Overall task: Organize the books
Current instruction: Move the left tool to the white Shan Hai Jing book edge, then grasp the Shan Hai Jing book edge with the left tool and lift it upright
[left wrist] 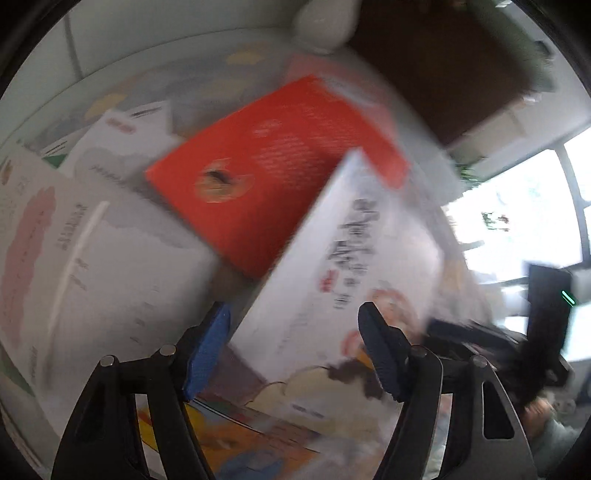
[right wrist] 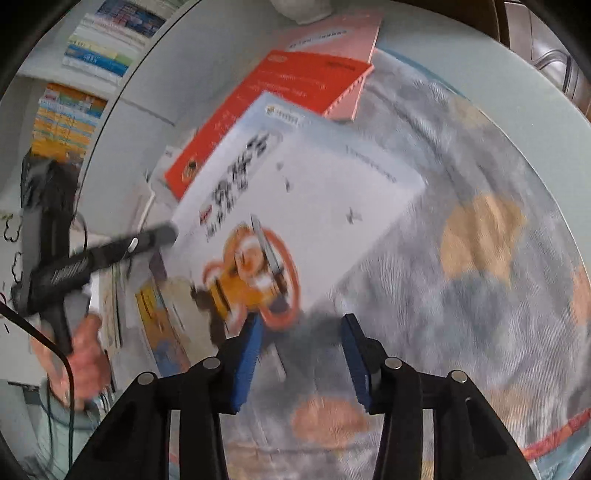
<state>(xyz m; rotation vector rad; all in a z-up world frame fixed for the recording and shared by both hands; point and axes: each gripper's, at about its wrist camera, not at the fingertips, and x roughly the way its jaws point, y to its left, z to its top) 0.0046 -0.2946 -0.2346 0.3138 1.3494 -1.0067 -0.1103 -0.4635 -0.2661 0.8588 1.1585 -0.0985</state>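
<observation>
A white book (left wrist: 343, 266) (right wrist: 306, 192) with black characters and an orange cartoon lies tilted across a red book (left wrist: 273, 173) (right wrist: 284, 92). My left gripper (left wrist: 293, 310) hovers over the white book's near end, jaws open, pads apart from it. In the right wrist view one finger (right wrist: 159, 236) of that gripper reaches the white book's left edge, and a hand (right wrist: 86, 354) holds its handle. My right gripper (right wrist: 302, 319) is open just in front of the book's near corner, with only tablecloth between its pads. Both views are blurred.
Other white books (left wrist: 110, 258) lie to the left, a colourful one (left wrist: 236, 435) underneath, and a pink one (right wrist: 340, 33) behind the red. The round table has a grey and orange cloth (right wrist: 480, 258). Shelves of stacked books (right wrist: 66, 118) stand beyond its edge. A white rounded object (left wrist: 325, 22) sits at the far side.
</observation>
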